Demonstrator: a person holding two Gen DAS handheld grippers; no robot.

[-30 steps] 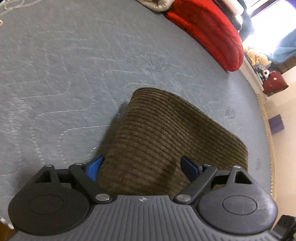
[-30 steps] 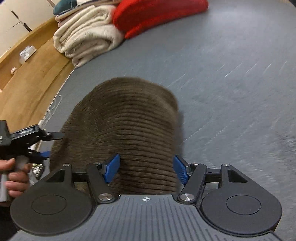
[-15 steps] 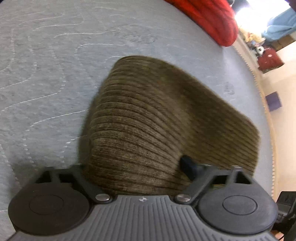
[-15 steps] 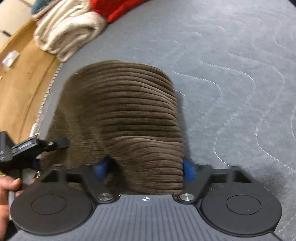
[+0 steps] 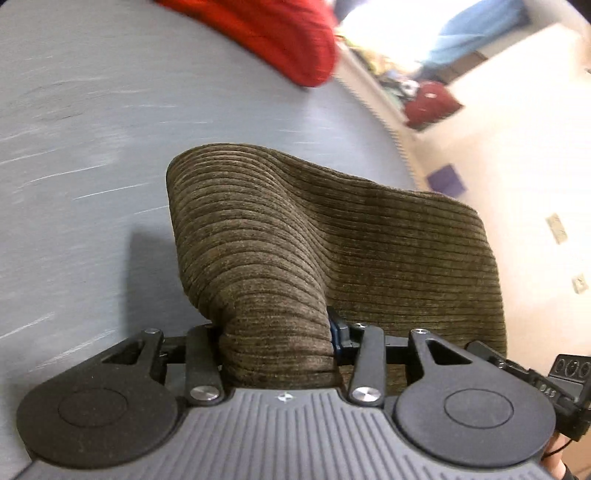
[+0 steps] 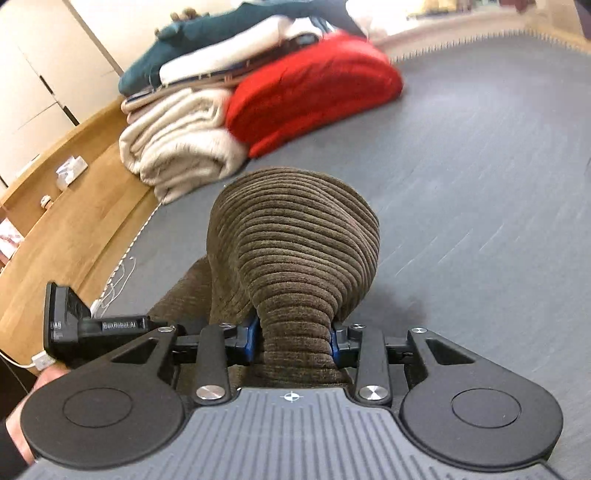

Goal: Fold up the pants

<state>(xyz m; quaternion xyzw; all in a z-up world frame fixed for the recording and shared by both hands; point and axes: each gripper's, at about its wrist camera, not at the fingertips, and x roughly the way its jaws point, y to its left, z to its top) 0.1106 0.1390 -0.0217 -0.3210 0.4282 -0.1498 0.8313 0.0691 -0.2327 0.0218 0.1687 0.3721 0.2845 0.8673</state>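
The left gripper (image 5: 275,343) is seen with its jaws just drawn inward, and a bunched fold of the brown corduroy pants (image 5: 332,236) is pinched between them; the cloth is squeezed narrow at the jaws and fans out wide ahead of them. To the left of the jaws, bare grey mattress (image 5: 74,147) is shown, streaked with blur, and a shadow is cast just beside the fold. Ahead of the jaws and to their right, the far edge of the pants is lifted clear of the bed, with pale floor seen beyond it. Further ahead, a red blanket (image 5: 280,33) is laid on the mattress. At the right edge of this view, part of the other tool is caught. Over on the right gripper (image 6: 293,343), the jaws have likewise just been closing, and the pants (image 6: 295,240) are clamped between the blue pads (image 6: 252,338), gathered into a tight neck that balloons into a rounded mound ahead. To the left of these jaws, the left tool and a hand (image 6: 46,376) are glimpsed. Ahead and left, a cream blanket (image 6: 177,147) is stacked beside the red blanket (image 6: 310,88); to the right, open mattress (image 6: 480,184) is spread.
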